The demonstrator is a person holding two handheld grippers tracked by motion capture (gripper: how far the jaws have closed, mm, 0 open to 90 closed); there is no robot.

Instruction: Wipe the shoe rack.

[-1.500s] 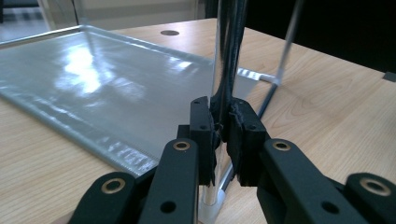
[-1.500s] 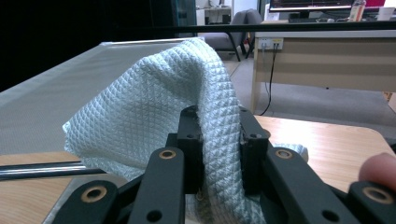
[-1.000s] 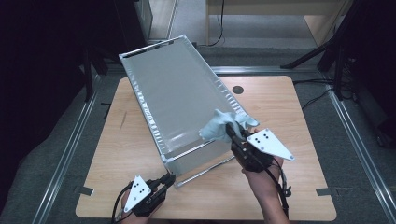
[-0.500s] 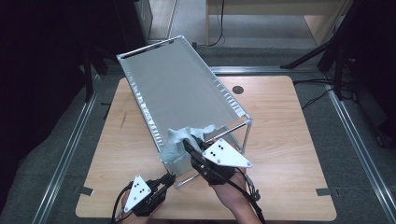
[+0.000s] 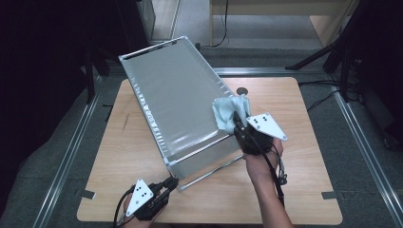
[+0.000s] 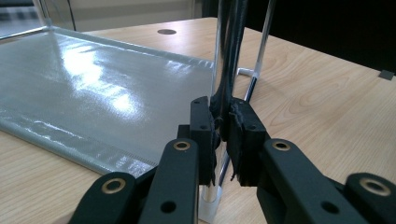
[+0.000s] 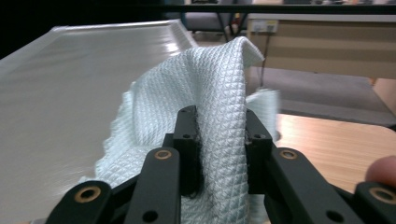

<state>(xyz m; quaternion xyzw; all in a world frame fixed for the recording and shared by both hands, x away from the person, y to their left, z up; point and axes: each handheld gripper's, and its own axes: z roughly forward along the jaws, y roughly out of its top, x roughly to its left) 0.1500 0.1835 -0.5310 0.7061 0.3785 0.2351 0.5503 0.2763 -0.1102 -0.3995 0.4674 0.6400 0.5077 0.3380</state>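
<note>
I have the right gripper point(image 5: 236, 118) clamped on a bunched pale blue-green waffle-weave cloth point(image 5: 229, 111), and in the right gripper view that cloth point(image 7: 212, 112) fills the gap between my two black jaws, its folds rising above the pads and spilling down past them on both sides. From the high view the cloth sits at about three o'clock on the tilted silver panel point(image 5: 178, 99), right at the panel's right-hand edge, with part of it hanging over toward the wooden table point(image 5: 309, 156). The panel is the shiny grey top of a metal-framed rack, long and rectangular, running from roughly eleven o'clock down to six o'clock across the table, its far end overhanging the table's back edge. My left gripper point(image 5: 170, 182) is down at about seven o'clock, at the rack's near corner, and its jaws are pinched tight on a thin chrome frame rod point(image 5: 209, 172) there; in the left gripper view the pads point(image 6: 245, 135) meet around that upright rod point(image 6: 217, 56), with the glossy panel surface point(image 6: 93, 88) stretching away at ten o'clock. A small dark round hole point(image 5: 243, 90) in the tabletop lies just beyond the cloth at twelve o'clock from it.
</note>
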